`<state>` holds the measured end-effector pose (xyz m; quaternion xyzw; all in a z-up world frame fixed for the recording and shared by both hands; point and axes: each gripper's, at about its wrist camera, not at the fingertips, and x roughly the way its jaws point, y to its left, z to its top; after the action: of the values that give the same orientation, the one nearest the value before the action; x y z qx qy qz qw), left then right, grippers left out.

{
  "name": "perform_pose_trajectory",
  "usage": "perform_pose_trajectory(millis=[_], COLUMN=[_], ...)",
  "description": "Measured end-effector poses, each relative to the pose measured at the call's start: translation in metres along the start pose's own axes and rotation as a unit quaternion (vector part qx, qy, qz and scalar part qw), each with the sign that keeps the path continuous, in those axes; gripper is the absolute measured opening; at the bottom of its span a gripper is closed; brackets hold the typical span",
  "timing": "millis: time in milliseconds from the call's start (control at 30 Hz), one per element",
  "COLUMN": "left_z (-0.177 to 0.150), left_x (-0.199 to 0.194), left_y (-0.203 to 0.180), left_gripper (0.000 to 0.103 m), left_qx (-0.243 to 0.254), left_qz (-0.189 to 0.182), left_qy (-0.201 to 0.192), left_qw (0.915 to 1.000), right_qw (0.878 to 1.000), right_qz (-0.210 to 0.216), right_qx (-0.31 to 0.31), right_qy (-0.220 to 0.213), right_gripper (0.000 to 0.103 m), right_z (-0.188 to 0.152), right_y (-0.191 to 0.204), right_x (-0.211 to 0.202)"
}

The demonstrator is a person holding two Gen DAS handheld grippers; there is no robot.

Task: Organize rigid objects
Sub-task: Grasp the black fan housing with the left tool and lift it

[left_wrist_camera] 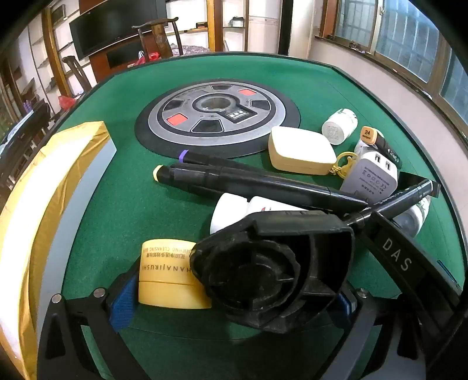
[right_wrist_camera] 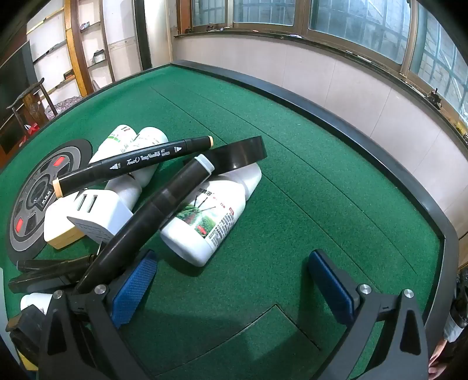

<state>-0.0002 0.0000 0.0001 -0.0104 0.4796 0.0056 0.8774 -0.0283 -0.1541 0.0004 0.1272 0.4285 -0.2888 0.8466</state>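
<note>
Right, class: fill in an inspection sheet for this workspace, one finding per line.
Surface: green felt table, round control panel at centre.
Job's things: markers, white bottles, USB charger, cream case, yellow jar, piled together.
Clutter: black blower-like object; gold-edged box.
Tongs: left tongs open around jar and blower; right tongs open, empty.
Cables: nothing seen.
Surroundings: windows, shelves, chair.

Home living rm: mahjong table (left_wrist_camera: 117, 204), TV (left_wrist_camera: 117, 26), wooden chair (left_wrist_camera: 159, 35), shelves (right_wrist_camera: 52, 58).

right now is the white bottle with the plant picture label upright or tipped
Tipped: the white bottle lies on its side on the green felt, cap pointing away.
</note>
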Motion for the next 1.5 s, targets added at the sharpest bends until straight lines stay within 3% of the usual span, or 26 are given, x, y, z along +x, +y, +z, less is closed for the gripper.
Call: perform_pose_trajectory(millis=[700, 833, 1000, 1167, 1367, 1500], left_z=[0.002, 0.002, -0.005, -0.012, -0.012, -0.014], left_x=[0.003, 0.001, -0.002, -0.004, -0.006, -0.010], left_y=[0.000, 0.004, 0.008, 0.007, 0.004, 0.012], left_gripper=[0.103, 0.103, 0.103, 0.103, 0.103, 0.103], left_qx=[-0.014, 0.012, 0.074, 0.066, 0.048, 0.049], left_qz=[0.011, -0.005, -0.048, -0.044, -0.029, -0.047], left_qy=[-0.005, 0.009, 0.018, 0.004, 0.003, 0.000], left_qw=[0.9998, 0.9999, 0.9959, 0.9968, 0.9984, 0.9977], right_qw=[1.000, 1.000, 0.996, 0.982, 0.980, 0.981], right_qz=[-0.007, -0.005, 0.047, 0.104, 0.110, 0.109], right_qx=[0.012, 0.009, -0.065, -0.151, -0.164, -0.160], right_qy=[0.001, 0.002, 0.031, 0.049, 0.032, 0.028], right_gripper=[0.102, 0.102, 0.103, 0.103, 0.103, 0.103], right_z=[0.002, 0.002, 0.006, 0.011, 0.007, 0.002], right_y=[0.000, 0.002, -0.004, -0.012, -0.016, -0.018], right_x=[0.002, 0.005, 0.006, 0.006, 0.003, 0.000])
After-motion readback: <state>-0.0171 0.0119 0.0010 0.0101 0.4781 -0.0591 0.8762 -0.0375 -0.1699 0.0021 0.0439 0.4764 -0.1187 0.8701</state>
